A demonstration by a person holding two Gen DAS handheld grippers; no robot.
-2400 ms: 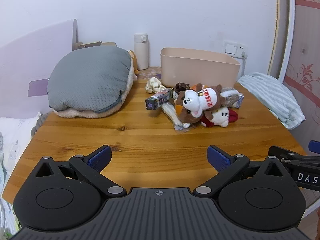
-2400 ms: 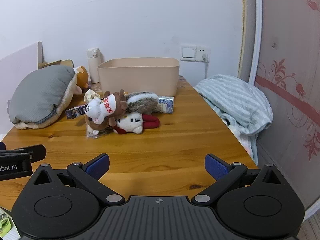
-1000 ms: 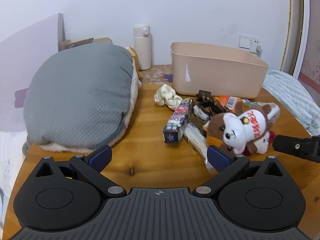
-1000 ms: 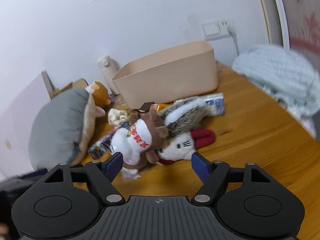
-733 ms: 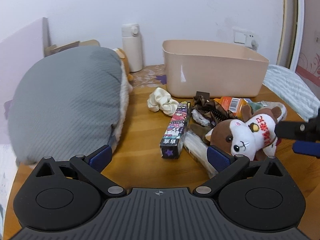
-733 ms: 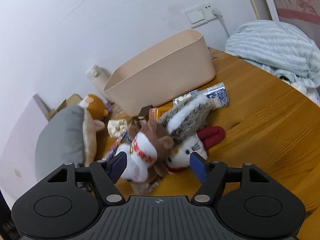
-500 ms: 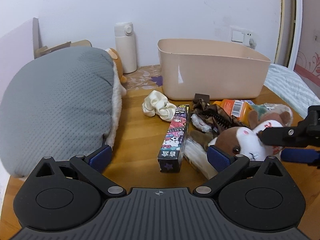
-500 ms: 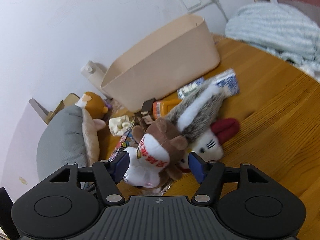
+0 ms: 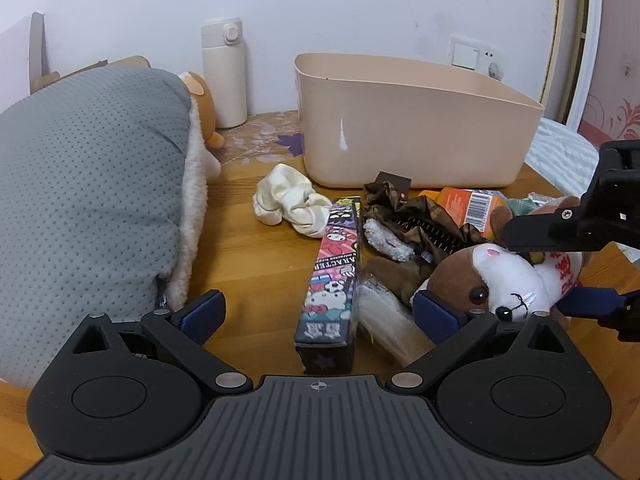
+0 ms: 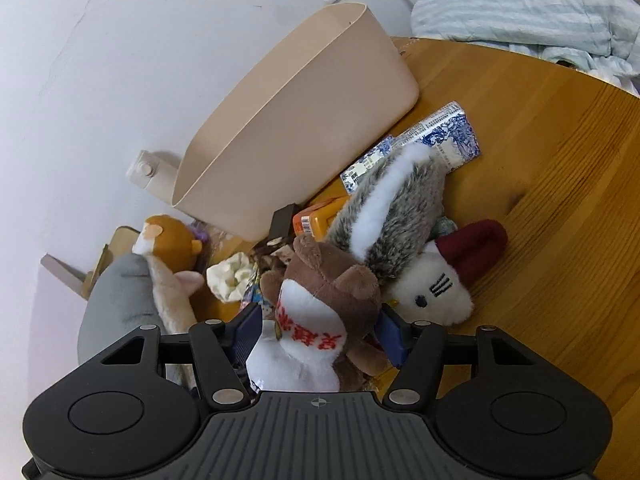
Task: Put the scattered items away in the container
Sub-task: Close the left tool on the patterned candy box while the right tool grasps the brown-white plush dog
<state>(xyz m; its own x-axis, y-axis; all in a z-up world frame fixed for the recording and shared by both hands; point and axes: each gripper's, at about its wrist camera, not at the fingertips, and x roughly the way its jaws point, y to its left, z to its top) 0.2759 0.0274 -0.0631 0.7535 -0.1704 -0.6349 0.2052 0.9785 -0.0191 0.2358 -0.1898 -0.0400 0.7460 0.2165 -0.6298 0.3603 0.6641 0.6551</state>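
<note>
between the right tongs [image 10: 320,336], clenched on it, sits the brown plush [image 10: 328,304]; left tongs [image 9: 316,312] closing, empty.

Table [image 9: 256,264]: varnished wood, smooth. Bin [image 9: 412,132]: matt plastic. Plush dog [image 10: 328,300]: fuzzy cloth. Cushion [image 9: 80,184]: dimpled fabric.

A bedroom at home.
Striped bedding [image 10: 532,4] beside the wooden tabletop [image 9: 256,264], plush toys [image 10: 432,284], a grey cushion [image 9: 88,184].

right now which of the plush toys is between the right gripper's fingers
The brown and white plush with red lettering: the right gripper brackets it, unlike the white cat plush and grey furry plush behind.
</note>
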